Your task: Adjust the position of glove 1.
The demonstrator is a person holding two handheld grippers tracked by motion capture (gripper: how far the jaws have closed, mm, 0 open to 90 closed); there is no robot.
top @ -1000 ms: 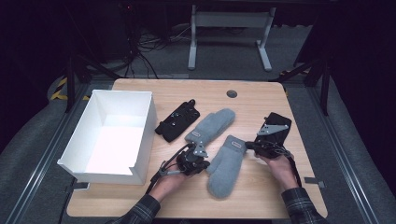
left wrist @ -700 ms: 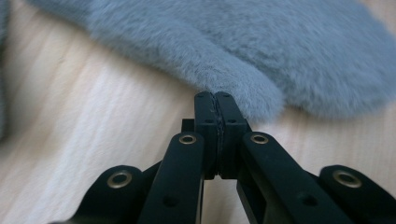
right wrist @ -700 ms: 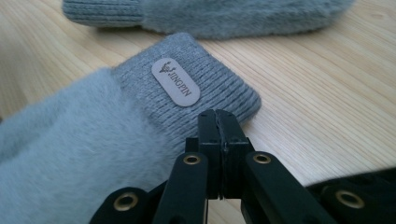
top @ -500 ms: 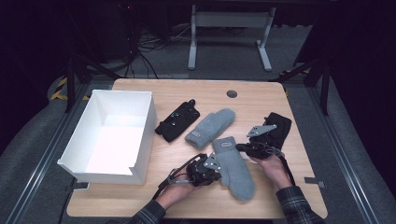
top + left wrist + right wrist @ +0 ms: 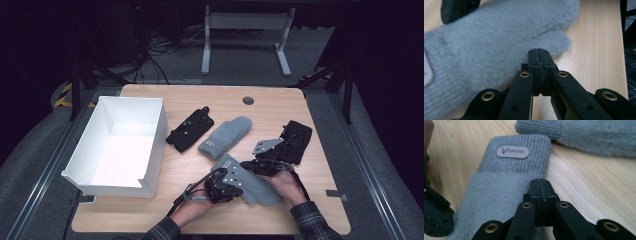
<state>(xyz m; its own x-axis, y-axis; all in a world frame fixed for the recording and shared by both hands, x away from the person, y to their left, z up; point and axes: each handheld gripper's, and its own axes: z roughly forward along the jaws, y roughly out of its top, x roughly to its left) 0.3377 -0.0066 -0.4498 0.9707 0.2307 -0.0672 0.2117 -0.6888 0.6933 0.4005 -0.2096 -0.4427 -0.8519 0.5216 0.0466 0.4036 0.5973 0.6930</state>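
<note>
A pale wooden worktop [image 5: 150,210] stands in a dark room. Near its front edge lies the fuzzy grey knitted mitten [image 5: 252,184], soft, light and floppy; its ribbed cuff should give the firmest hold. The left gripper [image 5: 539,58] is closed at its thumb edge, the right gripper [image 5: 541,188] closed on its fuzzy side. The right gripper view reads a cuff label [image 5: 513,152]; the high view shows a white open box [image 5: 107,181].

My left gripper [image 5: 539,56] has its black jaws pressed together, pinching the thumb edge of a fuzzy grey mitten [image 5: 489,37] that lies across the light wooden table [image 5: 596,45]. A black object [image 5: 456,8] sits beyond the mitten at the top.
</note>
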